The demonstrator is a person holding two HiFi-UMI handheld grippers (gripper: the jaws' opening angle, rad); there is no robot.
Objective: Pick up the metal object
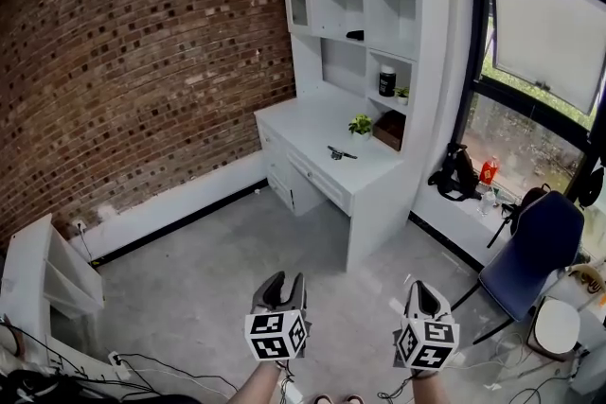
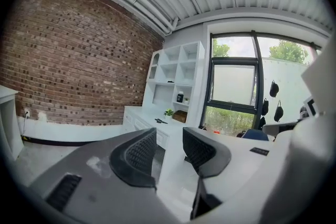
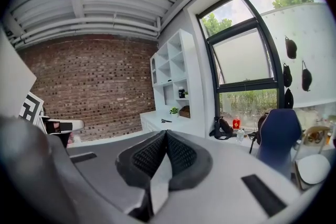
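Observation:
A small dark metal object lies on the white desk across the room; it also shows as a tiny dark shape in the left gripper view and as the same object in the right gripper view. Both grippers are held low in the head view, far short of the desk. My left gripper is open with a clear gap between its pads and nothing in it. My right gripper is shut, pads together and empty.
The desk carries a small potted plant and a brown box, under white shelves with a black jar. A blue chair stands at the right by the window. A low white shelf unit and cables lie at the left.

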